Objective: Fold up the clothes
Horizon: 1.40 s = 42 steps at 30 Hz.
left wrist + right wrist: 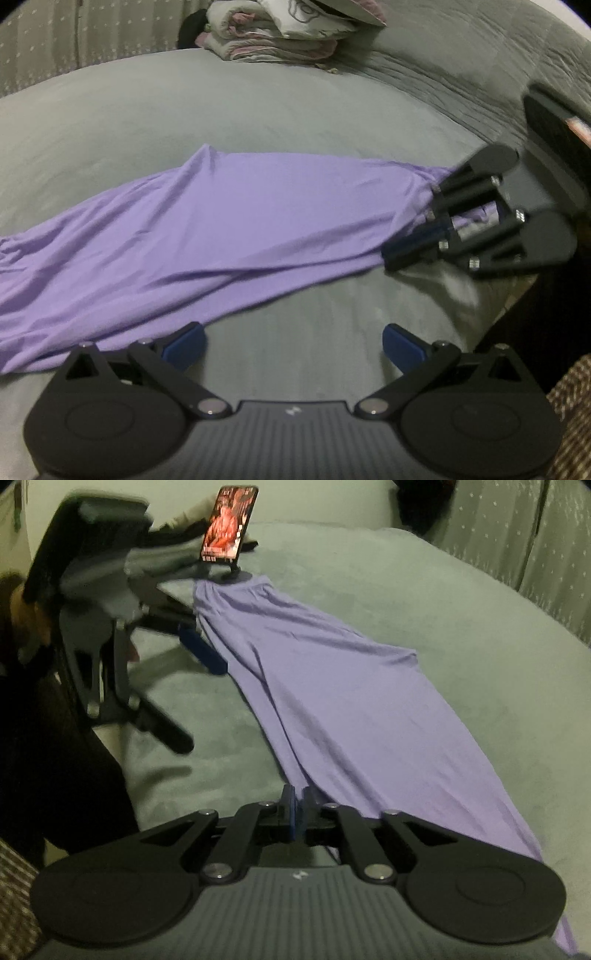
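On bed (258, 110): left claw (293, 347) wide, empty; right claw (298, 805) seemingly nipping purple garment (351, 716).

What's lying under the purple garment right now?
The purple garment lies stretched on the grey bedspread, which shows all around it. Whatever is beneath the cloth itself is covered, so nothing else can be confirmed.

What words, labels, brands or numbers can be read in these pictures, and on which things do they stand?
None can be read.
Phone on its stand: the red screen shows marks, too blurred to read.
Left claw body: a small white emblem, no letters to make out.
Right claw body: the same small white emblem, unreadable.
Purple garment and folded bedding: no text visible.
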Each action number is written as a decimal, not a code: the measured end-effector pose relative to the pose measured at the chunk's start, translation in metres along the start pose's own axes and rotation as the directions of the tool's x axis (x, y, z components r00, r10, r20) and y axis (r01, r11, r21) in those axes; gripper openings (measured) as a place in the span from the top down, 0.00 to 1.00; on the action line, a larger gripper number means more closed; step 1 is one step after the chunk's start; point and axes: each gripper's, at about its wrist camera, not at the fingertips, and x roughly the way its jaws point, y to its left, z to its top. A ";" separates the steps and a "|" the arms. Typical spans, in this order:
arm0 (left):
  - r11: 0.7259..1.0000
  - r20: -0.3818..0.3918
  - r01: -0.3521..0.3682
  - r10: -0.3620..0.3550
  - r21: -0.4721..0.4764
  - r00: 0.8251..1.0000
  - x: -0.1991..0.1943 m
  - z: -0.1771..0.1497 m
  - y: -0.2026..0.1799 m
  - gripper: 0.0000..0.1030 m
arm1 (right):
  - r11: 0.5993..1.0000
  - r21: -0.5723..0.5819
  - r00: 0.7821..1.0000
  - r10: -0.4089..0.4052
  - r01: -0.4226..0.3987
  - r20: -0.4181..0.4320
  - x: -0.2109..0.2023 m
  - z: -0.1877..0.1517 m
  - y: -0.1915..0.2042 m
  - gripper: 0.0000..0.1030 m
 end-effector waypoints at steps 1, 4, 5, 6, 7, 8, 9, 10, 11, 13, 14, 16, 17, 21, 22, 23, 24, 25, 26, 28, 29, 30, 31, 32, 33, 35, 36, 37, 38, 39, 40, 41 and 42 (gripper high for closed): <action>1.000 -0.001 0.002 -0.002 0.011 1.000 -0.002 -0.002 0.000 0.00 | 1.000 0.015 1.000 0.012 -0.012 0.008 -0.001 0.001 -0.003 0.86; 1.000 0.001 0.014 -0.014 0.022 1.000 -0.007 -0.007 0.001 0.00 | 0.999 0.044 0.999 0.024 -0.025 0.032 -0.003 0.007 -0.007 0.84; 1.000 0.003 0.020 -0.020 0.020 1.000 -0.010 -0.008 0.002 0.00 | 0.998 0.050 0.999 0.023 -0.025 0.037 -0.003 0.010 -0.007 0.79; 1.000 0.008 0.025 -0.025 0.009 1.000 -0.012 -0.009 0.005 0.00 | 0.998 0.055 0.999 0.022 -0.024 0.043 -0.002 0.012 -0.007 0.75; 1.000 0.017 0.028 -0.028 -0.012 0.999 -0.015 -0.010 0.009 0.00 | 0.998 0.057 0.999 0.018 -0.021 0.050 -0.002 0.014 -0.007 0.64; 0.999 0.025 0.032 -0.032 -0.033 0.999 -0.018 -0.011 0.012 0.00 | 0.998 0.054 0.998 0.016 -0.019 0.055 -0.001 0.016 -0.006 0.62; 0.998 0.034 0.037 -0.035 -0.055 0.999 -0.021 -0.012 0.016 0.00 | 0.999 0.051 0.998 0.014 -0.017 0.060 0.000 0.017 -0.006 0.62; 0.996 0.044 0.037 -0.033 -0.080 0.998 -0.025 -0.013 0.021 0.00 | 0.999 0.046 0.998 0.012 -0.015 0.062 0.001 0.019 -0.005 0.62; 0.994 0.056 0.031 -0.025 -0.109 0.998 -0.028 -0.014 0.026 0.00 | 0.999 0.041 0.998 0.010 -0.013 0.065 0.001 0.021 -0.003 0.62; 0.986 0.076 0.021 -0.008 -0.165 0.997 -0.035 -0.017 0.037 0.00 | 0.999 0.036 0.998 0.009 -0.011 0.068 0.004 0.025 -0.002 0.62; 0.982 0.082 0.015 0.001 -0.188 0.997 -0.037 -0.018 0.041 0.00 | 0.999 0.036 0.998 0.007 -0.010 0.070 0.005 0.026 -0.001 0.62; 0.973 0.094 0.001 0.021 -0.233 0.995 -0.042 -0.021 0.050 0.00 | 0.999 0.038 0.997 0.004 -0.007 0.073 0.008 0.029 -0.001 0.62; 0.967 0.100 -0.006 0.032 -0.254 0.994 -0.045 -0.024 0.055 0.00 | 0.999 0.041 0.997 0.001 -0.004 0.075 0.011 0.030 -0.002 0.62; 0.932 0.143 -0.034 0.092 -0.361 0.985 -0.055 -0.032 0.071 0.00 | 0.998 0.055 0.996 0.002 -0.007 0.089 0.017 0.036 -0.003 0.62; 0.919 0.158 -0.036 0.106 -0.392 0.982 -0.058 -0.033 0.076 0.00 | 0.998 0.059 0.996 0.006 -0.011 0.092 0.019 0.038 -0.003 0.63; 0.905 0.175 -0.034 0.119 -0.424 0.977 -0.062 -0.035 0.081 0.00 | 0.998 0.064 0.995 0.009 -0.015 0.096 0.021 0.039 -0.002 0.69; 0.890 0.191 -0.034 0.135 -0.455 0.972 -0.066 -0.036 0.087 0.00 | 0.997 0.069 0.995 0.012 -0.018 0.098 0.023 0.041 -0.002 0.71; 0.875 0.204 -0.038 0.155 -0.482 0.967 -0.069 -0.038 0.090 0.00 | 0.997 0.075 0.995 0.015 -0.022 0.100 0.025 0.043 -0.001 0.72; 0.860 0.216 -0.046 0.179 -0.509 0.960 -0.072 -0.039 0.094 0.00 | 0.997 0.078 0.995 0.018 -0.026 0.101 0.028 0.045 0.001 0.72; 0.827 0.231 -0.060 0.225 -0.558 0.947 -0.077 -0.042 0.103 0.00 | 0.997 0.074 0.995 0.027 -0.034 0.101 0.035 0.049 0.004 0.72; 0.811 0.237 -0.067 0.247 -0.582 0.940 -0.080 -0.044 0.108 0.00 | 0.997 0.069 0.995 0.030 -0.037 0.100 0.038 0.051 0.006 0.72; 0.793 0.241 -0.071 0.267 -0.605 0.933 -0.083 -0.045 0.113 0.00 | 0.997 0.064 0.995 0.034 -0.040 0.098 0.042 0.054 0.008 0.72; 0.777 0.241 -0.075 0.283 -0.625 0.928 -0.085 -0.046 0.118 0.00 | 0.997 0.058 0.995 0.036 -0.041 0.097 0.045 0.056 0.010 0.72; 0.762 0.239 -0.079 0.298 -0.642 0.924 -0.086 -0.047 0.121 0.00 | 0.998 0.049 0.995 0.034 -0.038 0.095 0.049 0.058 0.012 0.73; 0.747 0.237 -0.083 0.312 -0.659 0.920 -0.087 -0.049 0.124 0.00 | 0.999 0.041 0.995 0.026 -0.030 0.093 0.053 0.060 0.014 0.73; 0.716 0.232 -0.091 0.340 -0.692 0.911 -0.089 -0.051 0.130 0.00 | 0.999 0.031 0.996 0.022 -0.024 0.084 0.061 0.063 0.016 0.78; 0.701 0.231 -0.092 0.351 -0.707 0.907 -0.090 -0.053 0.133 0.00 | 0.999 0.029 0.997 0.022 -0.025 0.079 0.065 0.064 0.016 0.81; 0.688 0.232 -0.089 0.360 -0.720 0.904 -0.092 -0.054 0.135 0.00 | 0.999 0.026 0.997 0.019 -0.021 0.075 0.067 0.065 0.017 0.86; 0.675 0.234 -0.088 0.370 -0.733 0.899 -0.095 -0.056 0.137 0.00 | 1.000 0.022 0.997 0.017 -0.019 0.074 0.069 0.066 0.017 0.88; 0.663 0.235 -0.089 0.383 -0.744 0.894 -0.097 -0.057 0.138 0.00 | 1.000 0.020 0.997 0.016 -0.018 0.074 0.069 0.067 0.017 0.90; 0.651 0.235 -0.091 0.397 -0.754 0.887 -0.099 -0.059 0.140 0.00 | 1.000 0.018 0.997 0.015 -0.017 0.075 0.068 0.068 0.017 0.91; 0.639 0.235 -0.094 0.409 -0.763 0.882 -0.100 -0.060 0.141 0.00 | 1.000 0.018 0.997 0.015 -0.016 0.078 0.068 0.069 0.017 0.92; 0.630 0.234 -0.095 0.418 -0.770 0.878 -0.101 -0.061 0.142 0.01 | 1.000 0.018 0.997 0.015 -0.017 0.081 0.066 0.069 0.017 0.93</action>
